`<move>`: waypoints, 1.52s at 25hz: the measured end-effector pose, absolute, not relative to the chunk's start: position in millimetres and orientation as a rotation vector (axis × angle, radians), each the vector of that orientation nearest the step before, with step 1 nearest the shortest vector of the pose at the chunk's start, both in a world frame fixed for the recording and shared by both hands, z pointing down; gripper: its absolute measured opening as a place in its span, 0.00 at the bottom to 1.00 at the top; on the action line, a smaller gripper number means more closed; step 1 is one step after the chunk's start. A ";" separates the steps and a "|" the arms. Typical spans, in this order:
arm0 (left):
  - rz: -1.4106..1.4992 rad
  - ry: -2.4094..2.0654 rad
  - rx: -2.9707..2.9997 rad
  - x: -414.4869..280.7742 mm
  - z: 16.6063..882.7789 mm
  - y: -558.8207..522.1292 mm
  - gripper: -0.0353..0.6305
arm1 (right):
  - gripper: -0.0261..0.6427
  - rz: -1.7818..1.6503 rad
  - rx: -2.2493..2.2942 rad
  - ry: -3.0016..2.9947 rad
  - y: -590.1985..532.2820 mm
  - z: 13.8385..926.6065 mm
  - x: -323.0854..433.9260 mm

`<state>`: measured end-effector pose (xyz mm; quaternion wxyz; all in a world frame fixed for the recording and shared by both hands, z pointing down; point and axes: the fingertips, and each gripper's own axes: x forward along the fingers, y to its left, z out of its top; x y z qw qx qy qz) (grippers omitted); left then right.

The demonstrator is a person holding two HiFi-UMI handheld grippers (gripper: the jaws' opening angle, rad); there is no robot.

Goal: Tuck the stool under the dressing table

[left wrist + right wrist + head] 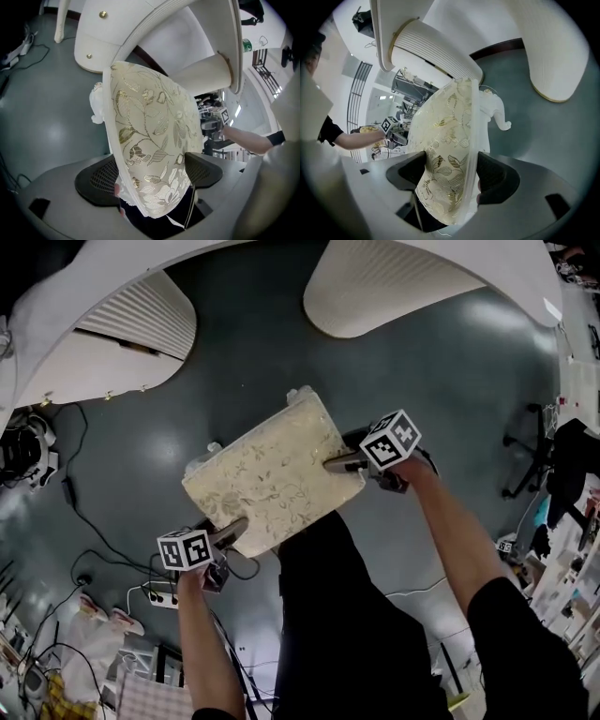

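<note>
The stool (272,474), with a cream seat cushion patterned in gold leaves and white legs, is lifted over the dark floor just in front of the white dressing table (141,320). My left gripper (230,531) is shut on the seat's near-left edge. My right gripper (342,463) is shut on its right edge. In the left gripper view the cushion (150,140) fills the gap between the black pads, and the table's curved front (140,28) rises behind. In the right gripper view the seat (445,140) is clamped likewise, with a white stool leg (497,112) showing beyond.
The table's two ribbed pedestals (394,282) flank a gap of grey floor ahead of the stool. A power strip with cables (155,596) lies at the lower left. An office chair base (534,456) stands at the right, and clutter lines the lower edges.
</note>
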<state>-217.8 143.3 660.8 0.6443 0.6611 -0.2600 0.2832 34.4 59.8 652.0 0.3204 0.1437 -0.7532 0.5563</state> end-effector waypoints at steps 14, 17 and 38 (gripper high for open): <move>0.547 -0.449 1.286 -148.1 655.3 260.3 0.69 | 0.54 1.005 -0.129 -1.884 0.8 641.4 -20.3; 0.531 -0.414 1.265 -129.8 655.2 276.9 0.66 | 0.54 0.891 -0.247 -1.848 -7.6 642.1 -42.8; 0.479 -0.291 1.338 -75.6 652.8 241.5 0.63 | 0.54 0.634 -0.462 -1.751 -78.6 641.9 -78.3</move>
